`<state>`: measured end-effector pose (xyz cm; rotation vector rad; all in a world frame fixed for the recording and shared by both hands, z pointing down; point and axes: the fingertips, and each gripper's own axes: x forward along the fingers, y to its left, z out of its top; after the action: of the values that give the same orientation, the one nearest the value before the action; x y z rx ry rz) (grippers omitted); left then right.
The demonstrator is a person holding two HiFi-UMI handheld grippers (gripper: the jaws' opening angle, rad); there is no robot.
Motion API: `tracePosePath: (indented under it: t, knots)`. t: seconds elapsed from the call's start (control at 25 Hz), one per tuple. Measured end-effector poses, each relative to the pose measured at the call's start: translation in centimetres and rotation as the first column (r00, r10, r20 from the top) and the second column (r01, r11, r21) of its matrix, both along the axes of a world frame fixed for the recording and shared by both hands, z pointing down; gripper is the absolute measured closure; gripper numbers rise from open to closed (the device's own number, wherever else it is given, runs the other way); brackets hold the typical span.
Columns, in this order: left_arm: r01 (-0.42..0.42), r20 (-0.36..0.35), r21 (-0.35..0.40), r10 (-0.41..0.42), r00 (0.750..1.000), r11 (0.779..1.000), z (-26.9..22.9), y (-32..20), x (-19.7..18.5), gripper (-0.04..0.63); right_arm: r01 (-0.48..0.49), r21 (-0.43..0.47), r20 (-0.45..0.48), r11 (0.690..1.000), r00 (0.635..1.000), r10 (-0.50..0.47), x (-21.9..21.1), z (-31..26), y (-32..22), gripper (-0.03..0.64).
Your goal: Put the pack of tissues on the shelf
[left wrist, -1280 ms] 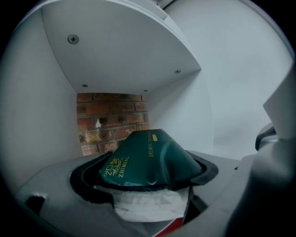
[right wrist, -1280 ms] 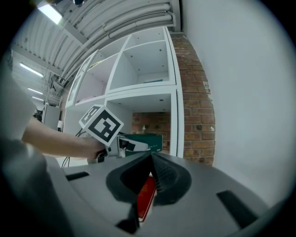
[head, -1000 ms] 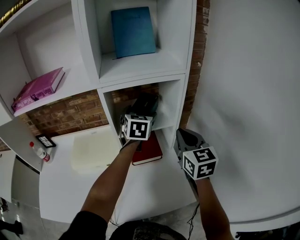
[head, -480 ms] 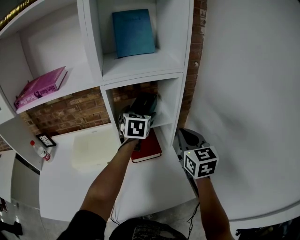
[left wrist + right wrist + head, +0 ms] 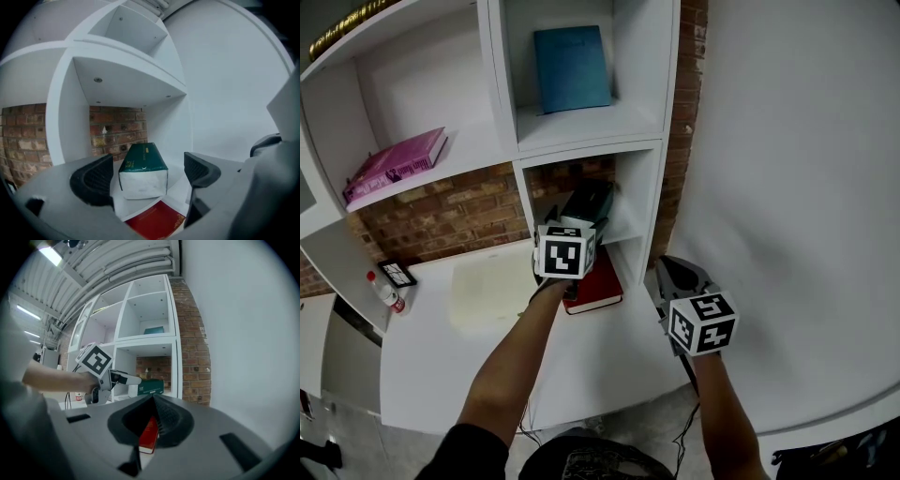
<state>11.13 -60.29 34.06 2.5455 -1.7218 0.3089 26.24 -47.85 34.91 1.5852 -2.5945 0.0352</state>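
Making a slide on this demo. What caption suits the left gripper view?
Left gripper, jaws wide but just closing slightly, grips nothing; the pack of tissues sits ahead on the shelf.

White cubby shelf unit (image 5: 502,94) filled upper left, red brick wall (image 5: 441,220) behind it. Plain white wall (image 5: 787,150) at right. White tabletop (image 5: 609,361) below. Strip light (image 5: 50,255) overhead.

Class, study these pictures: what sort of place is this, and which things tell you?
Probably a mock living-room corner set up inside a large hall: a white cubby shelf unit stands against a brick wall, a blue book leans in one cubby, and a ribbed industrial ceiling with strip lights runs overhead.
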Motion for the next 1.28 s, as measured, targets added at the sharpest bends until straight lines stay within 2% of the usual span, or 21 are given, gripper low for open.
tracePosePath:
  t: [0.16, 0.4, 0.56, 0.68, 0.88, 1.08, 1.28]
  knots:
    - [-0.015, -0.008, 0.043, 0.015, 1.0, 0.999, -1.9, 2.6, -0.2, 0.17, 0.004, 0.011, 0.001, 1.0, 1.0, -0.004, -0.1, -0.6, 1.6, 0.612]
    - [-0.058, -0.012, 0.077, 0.059, 0.998, 0.995, -3.2, 7.0, 0.2, 0.311, 0.024, 0.024, 0.004, 0.999, 1.0, -0.024, -0.4, -1.3, 3.8, 0.612]
    - [-0.084, -0.04, 0.094, 0.088, 0.995, 0.992, -4.1, 10.0, 0.5, 0.419, 0.049, 0.03, 0.01, 0.998, 0.999, -0.049, -0.7, -1.5, 5.3, 0.612]
    - [-0.111, -0.039, 0.11, 0.116, 0.992, 0.988, -4.5, 12.2, 0.9, 0.473, 0.06, 0.033, 0.014, 0.998, 0.998, -0.06, -0.8, -1.6, 6.2, 0.612]
    - [-0.151, -0.015, 0.106, 0.153, 0.988, 0.983, -4.3, 14.9, 1.2, 0.52, 0.058, 0.047, 0.017, 0.997, 0.998, -0.059, -0.9, -2.1, 7.4, 0.612]
    - [-0.192, 0.06, 0.098, 0.187, 0.981, 0.976, -2.9, 16.4, 0.5, 0.589, 0.017, 0.061, 0.041, 0.998, 0.999, -0.02, -1.0, -2.8, 7.9, 0.612]
    - [-0.235, 0.036, 0.078, 0.233, 0.972, 0.969, -1.2, 17.7, -1.2, 0.591, -0.03, 0.056, 0.037, 0.998, 0.999, 0.028, -1.8, -2.9, 8.4, 0.612]
